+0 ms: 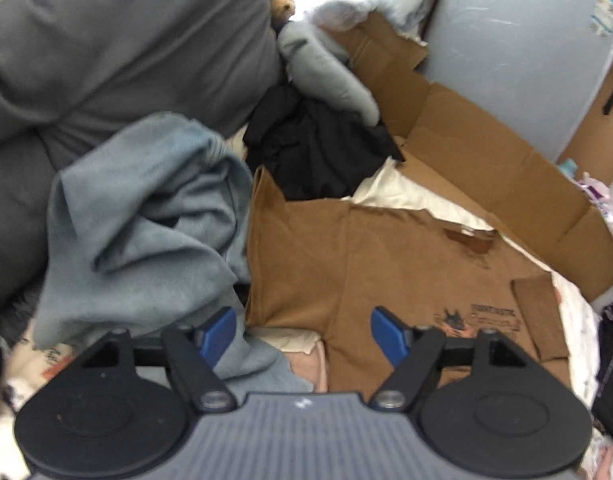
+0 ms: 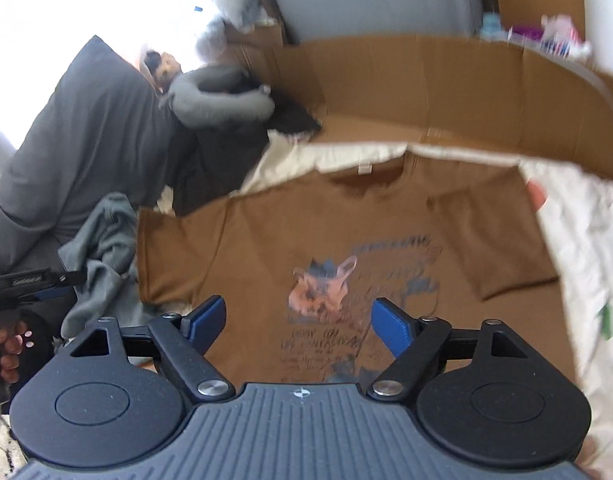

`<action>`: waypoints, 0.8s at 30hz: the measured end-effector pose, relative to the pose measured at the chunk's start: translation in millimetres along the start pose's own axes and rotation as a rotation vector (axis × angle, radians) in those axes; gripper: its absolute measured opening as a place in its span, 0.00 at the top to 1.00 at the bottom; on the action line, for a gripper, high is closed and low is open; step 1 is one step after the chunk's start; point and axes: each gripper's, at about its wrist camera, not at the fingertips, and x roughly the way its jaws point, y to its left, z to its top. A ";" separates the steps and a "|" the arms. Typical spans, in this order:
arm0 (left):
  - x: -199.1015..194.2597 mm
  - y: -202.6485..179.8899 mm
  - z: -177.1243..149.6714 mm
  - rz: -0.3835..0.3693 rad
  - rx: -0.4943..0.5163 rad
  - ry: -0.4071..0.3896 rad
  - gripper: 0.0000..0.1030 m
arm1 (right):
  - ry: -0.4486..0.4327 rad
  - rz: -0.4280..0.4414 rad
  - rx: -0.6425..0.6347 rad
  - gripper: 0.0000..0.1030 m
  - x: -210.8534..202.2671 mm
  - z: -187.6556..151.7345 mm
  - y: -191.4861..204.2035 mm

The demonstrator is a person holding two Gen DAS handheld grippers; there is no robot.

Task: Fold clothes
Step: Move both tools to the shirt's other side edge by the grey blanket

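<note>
The brown printed T-shirt (image 2: 266, 248) looks light and limp; best pinched at hem corners. Left hand-held gripper (image 1: 302, 330) and right hand-held gripper (image 2: 298, 322) gape empty

**Where things lie around the T-shirt**

You have the T-shirt (image 2: 346, 240) spread flat on the bed sheet (image 2: 578, 240). Left of the T-shirt sits a crumpled sweatshirt (image 1: 146, 216), overlapping its edge. Behind the T-shirt stands the cardboard (image 2: 406, 88); behind its left shoulder lies a dark garment (image 1: 318, 148).
</note>
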 end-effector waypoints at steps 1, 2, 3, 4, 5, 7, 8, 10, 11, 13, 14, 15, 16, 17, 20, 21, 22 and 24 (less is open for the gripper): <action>11.1 3.2 -3.8 0.007 -0.012 -0.001 0.35 | 0.010 0.011 0.004 0.21 10.9 -6.2 -1.2; 21.7 6.8 -7.2 0.016 -0.026 0.001 0.36 | 0.019 0.021 0.006 0.22 21.5 -12.3 -2.2; 32.1 10.6 -10.6 0.028 -0.039 0.003 0.38 | 0.023 0.029 0.005 0.24 30.2 -17.8 -2.2; 42.5 14.4 -13.9 0.040 -0.052 0.004 0.40 | 0.013 0.045 0.002 0.27 37.1 -23.3 -1.5; 50.5 17.2 -16.6 0.052 -0.059 0.002 0.40 | 0.003 0.060 -0.002 0.30 43.9 -28.9 -0.7; 62.8 21.8 -21.1 0.071 -0.062 -0.009 0.40 | -0.016 0.092 -0.009 0.32 57.5 -39.5 0.9; 67.9 24.2 -23.2 0.074 -0.062 -0.016 0.40 | -0.018 0.104 -0.017 0.32 63.8 -42.6 2.2; 78.4 29.1 -27.4 0.081 -0.068 -0.023 0.46 | -0.007 0.112 -0.034 0.32 78.1 -48.8 3.8; 85.1 32.3 -28.6 0.081 -0.078 -0.017 0.49 | 0.007 0.116 -0.023 0.32 85.3 -51.1 2.8; 93.9 37.7 -32.6 0.062 -0.097 -0.008 0.59 | 0.026 0.120 -0.007 0.34 98.1 -55.3 1.3; 96.5 39.8 -35.5 0.050 -0.100 -0.012 0.59 | 0.030 0.122 -0.004 0.34 103.7 -57.3 1.0; 97.9 40.8 -38.7 0.041 -0.097 -0.021 0.59 | 0.028 0.126 -0.009 0.34 107.7 -59.1 1.5; 99.7 41.2 -41.6 0.040 -0.093 -0.027 0.59 | 0.028 0.129 -0.015 0.34 111.7 -60.9 2.0; 103.2 42.4 -44.1 0.041 -0.097 -0.025 0.59 | 0.031 0.128 -0.022 0.34 115.4 -63.2 1.7; 113.1 47.6 -50.3 0.024 -0.130 -0.012 0.59 | 0.042 0.127 -0.016 0.34 126.9 -68.8 1.0; 115.0 48.7 -51.3 0.015 -0.137 -0.014 0.59 | 0.046 0.126 -0.012 0.34 130.8 -70.4 0.8; 116.4 49.6 -52.0 0.003 -0.143 -0.018 0.59 | 0.049 0.126 -0.007 0.34 134.5 -72.0 0.6; 119.8 51.3 -51.6 -0.016 -0.164 -0.021 0.59 | 0.053 0.128 0.000 0.34 139.6 -75.1 0.7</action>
